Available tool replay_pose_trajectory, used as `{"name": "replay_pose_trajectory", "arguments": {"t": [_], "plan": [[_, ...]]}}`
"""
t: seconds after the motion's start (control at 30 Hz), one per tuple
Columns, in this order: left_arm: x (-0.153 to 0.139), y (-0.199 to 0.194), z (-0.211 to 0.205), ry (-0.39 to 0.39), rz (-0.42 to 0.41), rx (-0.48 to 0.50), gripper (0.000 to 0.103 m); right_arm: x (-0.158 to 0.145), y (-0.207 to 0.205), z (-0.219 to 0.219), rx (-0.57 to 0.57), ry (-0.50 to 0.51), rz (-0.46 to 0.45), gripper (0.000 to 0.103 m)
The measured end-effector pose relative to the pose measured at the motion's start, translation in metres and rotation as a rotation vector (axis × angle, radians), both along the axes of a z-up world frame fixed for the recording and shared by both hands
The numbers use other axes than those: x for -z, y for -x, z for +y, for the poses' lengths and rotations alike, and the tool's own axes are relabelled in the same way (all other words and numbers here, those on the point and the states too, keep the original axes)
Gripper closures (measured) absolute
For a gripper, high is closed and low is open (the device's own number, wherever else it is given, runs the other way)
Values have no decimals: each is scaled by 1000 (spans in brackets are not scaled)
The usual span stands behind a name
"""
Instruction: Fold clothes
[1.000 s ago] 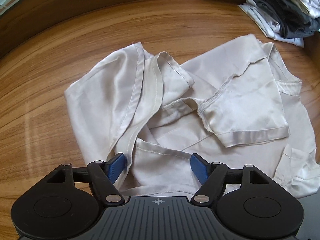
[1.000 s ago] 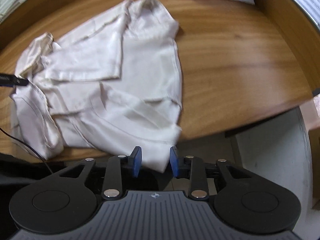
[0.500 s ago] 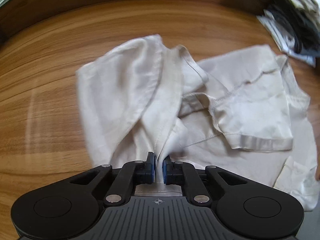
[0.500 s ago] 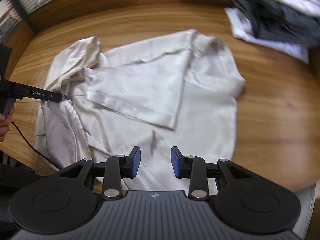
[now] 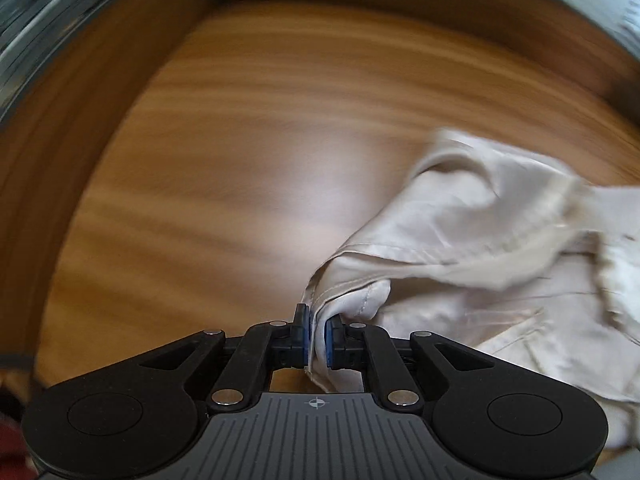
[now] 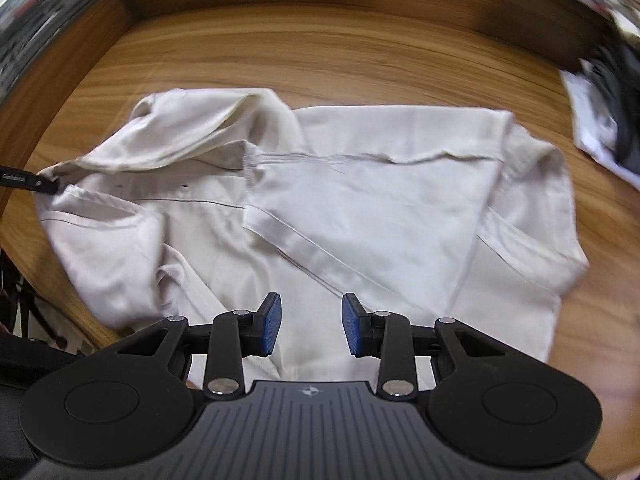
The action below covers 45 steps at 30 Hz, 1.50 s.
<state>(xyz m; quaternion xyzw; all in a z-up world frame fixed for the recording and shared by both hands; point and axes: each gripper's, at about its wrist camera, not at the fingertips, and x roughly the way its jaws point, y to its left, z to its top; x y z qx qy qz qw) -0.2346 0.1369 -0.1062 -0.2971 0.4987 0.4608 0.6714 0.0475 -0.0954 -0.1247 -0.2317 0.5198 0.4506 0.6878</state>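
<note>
Shirt (image 6: 360, 208), cream, lies crumpled on the wooden table (image 6: 320, 52), one sleeve folded across its body. My left gripper (image 5: 316, 338) is clamped on a bunched hem at the shirt's left edge, cloth pinched between the blue pads (image 5: 331, 340). My right gripper (image 6: 311, 330) hangs over the near hem, jaws apart, nothing between them. A blurred clothes pile (image 6: 604, 120) sits far right.

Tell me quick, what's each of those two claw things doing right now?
Left gripper: closed, pinching a fold of the cream shirt.
Right gripper: open, holding nothing, poised over the shirt on the wooden table.
</note>
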Motion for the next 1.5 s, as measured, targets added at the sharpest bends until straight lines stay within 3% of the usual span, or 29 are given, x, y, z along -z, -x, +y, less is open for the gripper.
{"name": "replay_pose_trajectory", "arguments": {"t": [0.07,0.13,0.2,0.33,0.5,0.57,0.63,0.67,0.87,1.2,1.37,1.5], "plan": [[7,15,1,-5,41,-52,90,7,0,13,-29,11,-12,65],[8,27,-2,-6,53,-84,88,14,-1,26,-60,24,-22,56],[6,37,-5,-6,52,-105,71,21,0,39,-97,36,-38,48],[-2,43,-11,-4,14,-90,62,35,3,64,-168,61,-67,44],[-13,23,-16,-7,-43,-3,48,49,7,90,-213,91,-80,43],[-17,11,-17,-15,-58,40,45,54,9,99,-231,103,-89,50],[-20,-1,-18,-15,-78,88,44,53,9,106,-246,122,-122,93],[-22,-8,-18,-14,-93,116,42,49,6,108,-247,119,-134,97],[-15,-57,-25,-4,-129,308,37,8,-23,130,-272,73,-231,99],[-3,-123,-25,35,-149,546,34,-28,-89,215,-344,46,-384,100],[9,-140,-18,73,-133,596,33,-26,-114,274,-385,32,-436,101],[16,-151,-12,107,-129,621,33,-2,-132,316,-403,54,-469,101]]}}
